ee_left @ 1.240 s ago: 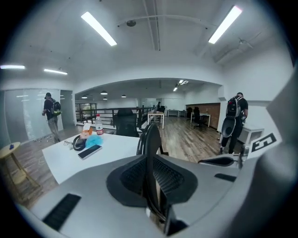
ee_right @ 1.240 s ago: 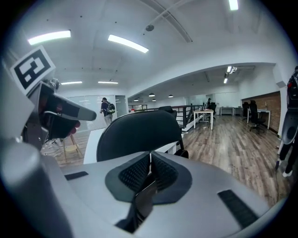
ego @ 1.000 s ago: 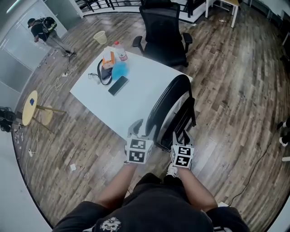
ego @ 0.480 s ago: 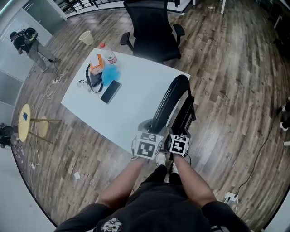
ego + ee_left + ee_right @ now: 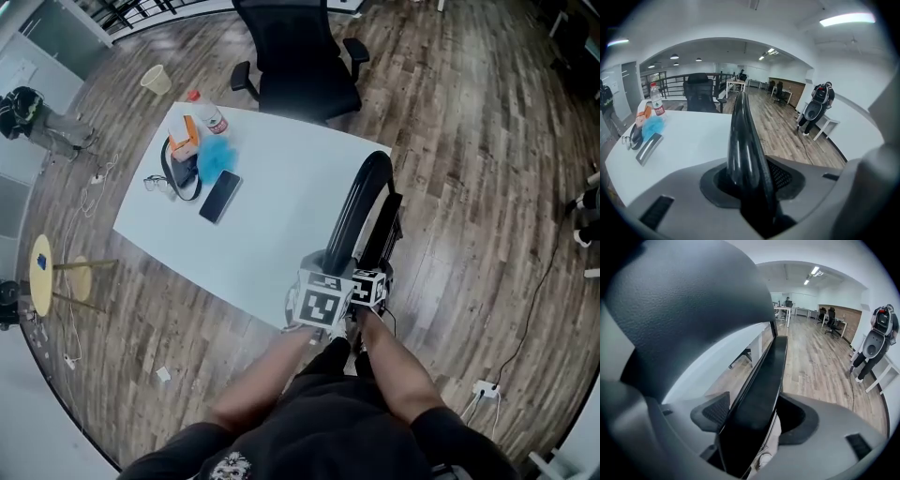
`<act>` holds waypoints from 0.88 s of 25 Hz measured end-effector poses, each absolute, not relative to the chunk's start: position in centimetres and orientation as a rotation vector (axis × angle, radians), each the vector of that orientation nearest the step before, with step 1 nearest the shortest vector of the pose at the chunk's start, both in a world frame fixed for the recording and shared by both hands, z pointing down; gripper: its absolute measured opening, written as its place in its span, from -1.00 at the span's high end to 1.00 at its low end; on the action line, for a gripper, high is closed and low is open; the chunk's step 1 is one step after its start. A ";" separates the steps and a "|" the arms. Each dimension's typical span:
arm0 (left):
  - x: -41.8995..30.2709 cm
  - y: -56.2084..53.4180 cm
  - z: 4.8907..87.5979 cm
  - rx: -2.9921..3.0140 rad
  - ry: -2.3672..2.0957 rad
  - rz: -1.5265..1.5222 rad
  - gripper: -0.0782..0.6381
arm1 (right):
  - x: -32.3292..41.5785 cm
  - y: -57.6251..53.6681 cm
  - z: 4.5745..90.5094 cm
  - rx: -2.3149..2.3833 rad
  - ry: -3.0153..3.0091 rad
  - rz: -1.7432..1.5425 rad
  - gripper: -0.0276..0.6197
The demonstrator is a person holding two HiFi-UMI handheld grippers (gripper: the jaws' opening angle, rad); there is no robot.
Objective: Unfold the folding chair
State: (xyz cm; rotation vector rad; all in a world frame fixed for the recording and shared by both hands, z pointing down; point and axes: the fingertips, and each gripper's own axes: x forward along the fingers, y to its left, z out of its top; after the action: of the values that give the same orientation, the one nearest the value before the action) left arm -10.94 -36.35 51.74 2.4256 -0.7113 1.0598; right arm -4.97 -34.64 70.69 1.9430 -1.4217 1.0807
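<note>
Folded chair (image 5: 361,199) leans on table (image 5: 281,187) edge; left gripper (image 5: 747,185), jaws just closing, clamps its curved rim, right gripper (image 5: 754,423), jaws just widening, loosely straddles the flat panel, so pinch it firm, then spread both parts steadily.

At the table's (image 5: 272,216) near corner, the left gripper (image 5: 323,277) and right gripper (image 5: 373,274) cover the folding chair's (image 5: 361,202) lower end. Beyond the table, the office chair's (image 5: 300,56) back is cut off.
</note>
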 end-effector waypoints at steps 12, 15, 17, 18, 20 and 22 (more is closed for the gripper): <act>-11.0 -36.2 51.3 2.434 -0.630 1.068 0.55 | -2.9 -32.7 70.5 2.036 -1.426 1.109 0.00; -10.8 -35.7 51.4 2.435 -0.600 1.073 0.55 | -1.9 -31.5 70.6 2.062 -1.449 1.133 0.00; -10.7 -35.2 51.3 2.431 -0.598 1.074 0.54 | -1.1 -30.4 70.5 2.069 -1.467 1.139 -0.01; -10.5 -34.9 51.2 2.428 -0.599 1.072 0.54 | -0.6 -29.7 70.5 2.068 -1.476 1.132 -0.01; -10.2 -34.6 51.3 2.425 -0.606 1.066 0.54 | 0.6 -28.5 70.4 2.066 -1.498 1.116 -0.01; -9.9 -34.8 51.2 2.424 -0.622 1.063 0.54 | 1.9 -27.7 70.3 2.070 -1.535 1.125 -0.01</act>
State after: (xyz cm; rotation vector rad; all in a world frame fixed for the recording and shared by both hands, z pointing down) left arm -9.91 -34.78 51.25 2.4239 -0.6222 1.0630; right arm 1.90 -27.71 70.25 2.0705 -1.5354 1.1254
